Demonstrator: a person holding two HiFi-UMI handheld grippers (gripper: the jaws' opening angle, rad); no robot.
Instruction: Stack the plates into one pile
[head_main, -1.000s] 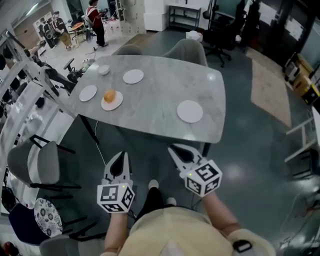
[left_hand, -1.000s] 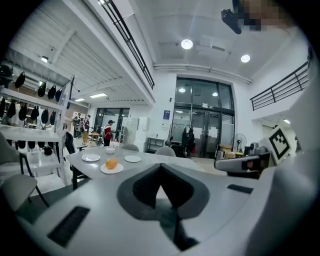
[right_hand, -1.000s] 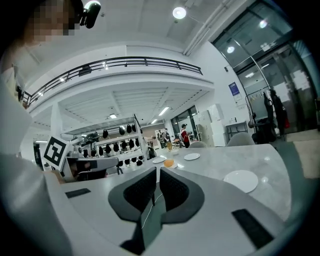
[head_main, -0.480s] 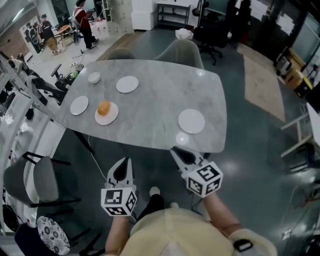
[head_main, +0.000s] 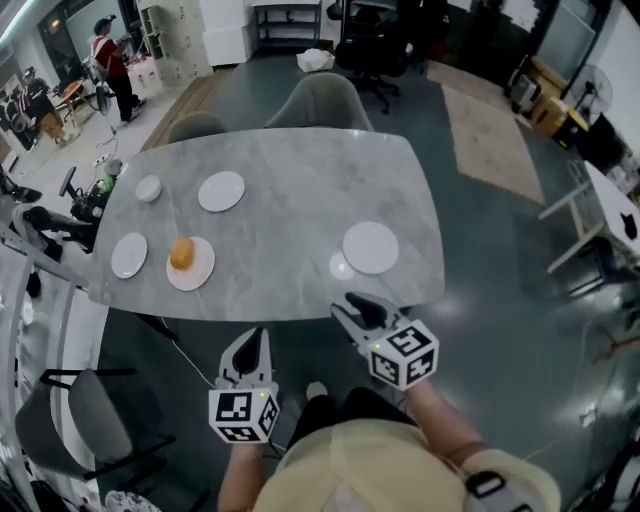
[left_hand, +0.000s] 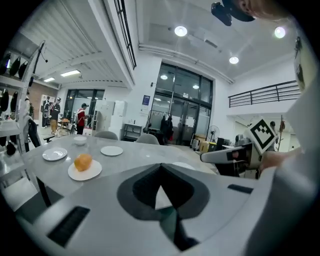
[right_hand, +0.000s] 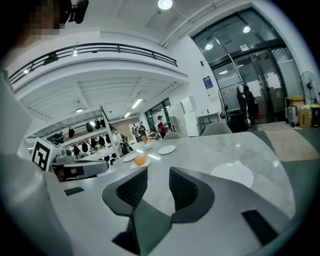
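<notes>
Head view looks down on a grey marble table (head_main: 290, 225) carrying four white plates, none of them stacked. A lone plate (head_main: 370, 247) lies near the table's right near corner, well apart from the other three at the left end. Of those, the food plate (head_main: 192, 272) bears an orange lump (head_main: 181, 252). A bare plate (head_main: 129, 255) lies just beside it toward the left edge, and a far plate (head_main: 221, 191) sits further back, near a small bowl (head_main: 148, 188). Both grippers hover off the table, over the floor in front of its near edge. The left gripper (head_main: 255, 338) has its jaws pressed together with nothing between them; in the left gripper view the two tips meet in a point aimed over the tabletop. The right gripper (head_main: 347, 304) is close to the near edge, near the lone plate but not touching it. Its jaws have just been opening, and in the right gripper view they stand apart with only bare tabletop showing through the gap, the lone plate lying off to their right. Grey chairs (head_main: 325, 100) stand at the table's far side, and a person in a red top (head_main: 112, 65) stands in the background at upper left.
</notes>
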